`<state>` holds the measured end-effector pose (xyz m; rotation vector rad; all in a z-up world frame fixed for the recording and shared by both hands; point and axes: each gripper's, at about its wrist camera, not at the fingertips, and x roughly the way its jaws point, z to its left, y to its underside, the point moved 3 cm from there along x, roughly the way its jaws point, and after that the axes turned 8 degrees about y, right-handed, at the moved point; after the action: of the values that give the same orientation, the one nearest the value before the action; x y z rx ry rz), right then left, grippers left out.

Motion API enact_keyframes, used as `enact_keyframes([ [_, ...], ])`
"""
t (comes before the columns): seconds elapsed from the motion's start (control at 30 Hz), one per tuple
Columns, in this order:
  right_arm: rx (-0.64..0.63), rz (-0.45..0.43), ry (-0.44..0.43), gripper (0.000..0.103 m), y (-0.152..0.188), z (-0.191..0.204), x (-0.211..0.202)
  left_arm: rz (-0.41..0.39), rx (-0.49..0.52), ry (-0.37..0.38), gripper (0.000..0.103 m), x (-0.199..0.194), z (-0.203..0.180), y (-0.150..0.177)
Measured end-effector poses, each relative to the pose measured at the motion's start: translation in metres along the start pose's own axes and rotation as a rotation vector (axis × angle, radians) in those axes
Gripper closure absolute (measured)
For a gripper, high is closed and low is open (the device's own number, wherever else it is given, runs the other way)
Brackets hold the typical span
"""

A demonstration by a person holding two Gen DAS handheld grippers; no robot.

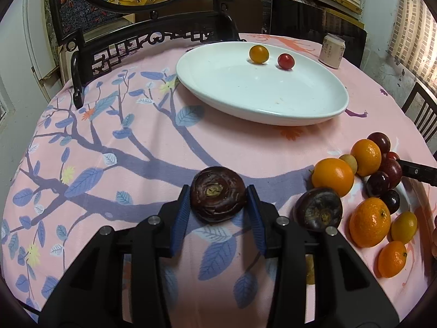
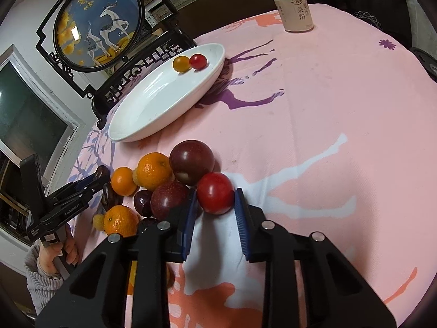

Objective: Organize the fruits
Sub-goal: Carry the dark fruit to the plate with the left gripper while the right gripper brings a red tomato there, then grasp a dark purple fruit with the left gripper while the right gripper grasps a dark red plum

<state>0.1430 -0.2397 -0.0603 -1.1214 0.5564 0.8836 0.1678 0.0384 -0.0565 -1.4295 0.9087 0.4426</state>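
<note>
My left gripper is shut on a dark brown water chestnut, its blue pads touching both sides, low over the pink cloth. A second water chestnut lies to its right beside a heap of oranges and dark plums. My right gripper is shut on a red cherry tomato at the edge of the same heap. The white oval plate holds a yellow tomato and a red tomato; it also shows in the right wrist view.
A drink can stands behind the plate, also in the right wrist view. A dark carved wooden screen stand sits at the table's far left edge. A chair stands at the right. The left gripper shows in the right wrist view.
</note>
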Motion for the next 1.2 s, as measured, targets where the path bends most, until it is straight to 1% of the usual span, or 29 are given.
enact_keyframes([
  [0.07,0.004,-0.006,-0.005,0.075,0.000,0.000,-0.003,-0.010,-0.003,0.017,0.063,-0.003,-0.001,0.000],
  [0.1,0.004,-0.022,-0.002,0.075,-0.001,0.000,-0.007,-0.016,-0.004,0.025,0.063,-0.004,-0.002,-0.001],
  [0.17,-0.001,-0.057,0.007,0.075,-0.003,0.001,-0.015,-0.035,0.010,0.014,0.063,-0.009,-0.005,-0.003],
  [0.3,-0.002,-0.104,0.009,0.074,-0.009,0.003,-0.026,-0.070,0.009,0.018,0.063,-0.020,-0.008,-0.009],
  [0.4,-0.023,-0.113,0.006,0.074,-0.021,0.013,-0.027,-0.090,0.001,0.033,0.063,-0.025,-0.010,-0.024],
  [0.47,-0.045,-0.116,0.004,0.074,-0.034,0.026,-0.025,-0.098,-0.003,0.041,0.063,-0.023,-0.013,-0.038],
  [0.6,-0.095,-0.119,-0.009,0.074,-0.062,0.056,-0.011,-0.099,-0.005,0.050,0.063,-0.008,-0.021,-0.067],
  [0.7,-0.129,-0.102,-0.007,0.074,-0.081,0.078,0.015,-0.087,-0.021,0.051,0.062,0.007,-0.018,-0.081],
  [0.77,-0.145,-0.101,0.005,0.074,-0.090,0.086,0.029,-0.088,-0.042,0.056,0.062,0.016,-0.015,-0.089],
  [0.8,-0.152,-0.104,0.014,0.074,-0.093,0.089,0.033,-0.089,-0.051,0.061,0.061,0.019,-0.014,-0.091],
  [0.83,-0.166,-0.102,0.027,0.074,-0.097,0.092,0.041,-0.087,-0.067,0.074,0.057,0.022,-0.012,-0.092],
  [0.87,-0.180,-0.094,0.034,0.072,-0.099,0.094,0.046,-0.083,-0.076,0.086,0.051,0.024,-0.011,-0.093],
  [0.9,-0.191,-0.086,0.040,0.062,-0.100,0.095,0.050,-0.081,-0.077,0.090,0.048,0.026,-0.011,-0.092],
  [0.97,-0.195,-0.094,0.050,0.053,-0.099,0.092,0.052,-0.075,-0.062,0.088,0.046,0.027,-0.010,-0.090],
  [1.1,-0.163,-0.096,0.030,0.053,-0.096,0.082,0.046,-0.086,-0.044,0.074,0.046,0.022,-0.010,-0.088],
  [1.2,-0.149,-0.113,0.013,0.053,-0.092,0.079,0.032,-0.097,-0.008,0.037,0.045,0.015,-0.013,-0.081],
])
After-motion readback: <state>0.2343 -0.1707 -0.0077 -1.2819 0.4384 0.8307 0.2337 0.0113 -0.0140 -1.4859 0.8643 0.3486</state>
